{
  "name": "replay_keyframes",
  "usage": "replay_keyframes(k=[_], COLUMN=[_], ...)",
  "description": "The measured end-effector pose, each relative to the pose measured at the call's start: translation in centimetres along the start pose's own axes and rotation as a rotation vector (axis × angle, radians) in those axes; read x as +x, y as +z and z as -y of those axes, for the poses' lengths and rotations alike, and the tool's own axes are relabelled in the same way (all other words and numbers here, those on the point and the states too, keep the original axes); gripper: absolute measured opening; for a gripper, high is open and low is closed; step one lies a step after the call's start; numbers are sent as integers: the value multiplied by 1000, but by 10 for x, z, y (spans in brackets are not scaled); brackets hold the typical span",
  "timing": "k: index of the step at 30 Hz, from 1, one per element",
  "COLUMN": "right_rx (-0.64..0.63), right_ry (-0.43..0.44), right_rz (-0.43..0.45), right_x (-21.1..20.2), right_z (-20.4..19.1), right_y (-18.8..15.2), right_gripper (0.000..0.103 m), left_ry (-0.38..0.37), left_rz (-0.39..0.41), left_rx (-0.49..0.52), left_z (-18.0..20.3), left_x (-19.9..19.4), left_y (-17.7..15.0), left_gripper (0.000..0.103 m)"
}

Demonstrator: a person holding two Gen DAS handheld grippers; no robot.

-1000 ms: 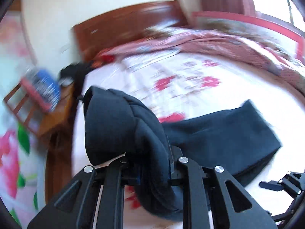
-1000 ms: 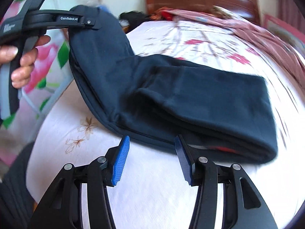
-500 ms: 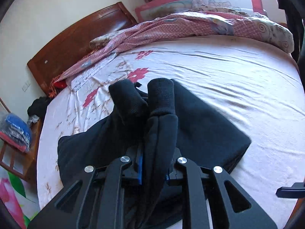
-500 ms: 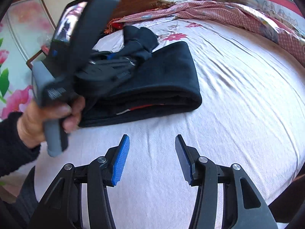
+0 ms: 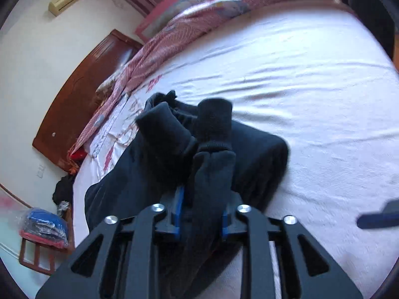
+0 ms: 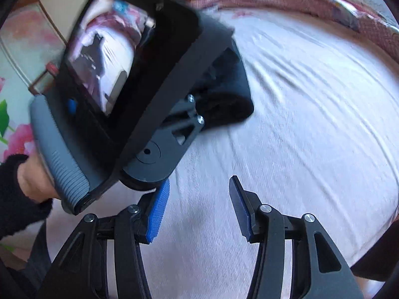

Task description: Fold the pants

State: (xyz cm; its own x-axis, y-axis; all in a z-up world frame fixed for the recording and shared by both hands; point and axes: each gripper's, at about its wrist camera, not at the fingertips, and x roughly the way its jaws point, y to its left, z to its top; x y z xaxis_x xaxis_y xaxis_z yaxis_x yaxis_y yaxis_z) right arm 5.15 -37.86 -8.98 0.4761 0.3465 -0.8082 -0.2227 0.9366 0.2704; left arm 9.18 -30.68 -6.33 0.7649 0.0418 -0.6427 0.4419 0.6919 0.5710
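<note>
The dark navy pants (image 5: 254,154) lie folded over on the white bed sheet (image 5: 311,87), cuffs on top. My left gripper (image 5: 200,214) straddles one leg of them. Its jaws are opening: the cloth still sits between the blue pads, with a slit showing at the left pad. In the right wrist view the left gripper's body fills the upper left, held by a hand (image 6: 32,182), its tips buried in the pants (image 6: 239,92). My right gripper (image 6: 197,199) hangs open over bare sheet in front of the pants, holding nothing.
A pink quilt (image 5: 199,25) is bunched along the bed's far side. The wooden headboard (image 5: 74,104) stands at left. A wooden chair with a blue bundle (image 5: 45,226) sits beside the bed. One right finger (image 5: 376,216) pokes in at the lower right.
The left gripper swung the lifted pant legs over and down onto the folded stack, rolling as it went, and its pads have parted slightly. The right gripper drifted a little, still open.
</note>
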Motion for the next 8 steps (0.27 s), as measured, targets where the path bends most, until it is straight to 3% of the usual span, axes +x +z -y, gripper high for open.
replay_keyframes(k=[2, 4, 8], right_rx=[-10, -35, -12], right_ry=[6, -39, -79], right_rz=[-39, -50, -20], right_x=[1, -2, -21], right_z=[-2, -4, -1], right_y=[-3, -4, 11], right_gripper=[50, 50, 49], left_ry=[-19, -58, -44], left_rz=[33, 79, 138], left_rx=[-49, -88, -148], left_z=[-16, -32, -68], left_x=[-24, -50, -94], left_y=[-5, -13, -51], left_gripper=[61, 68, 93])
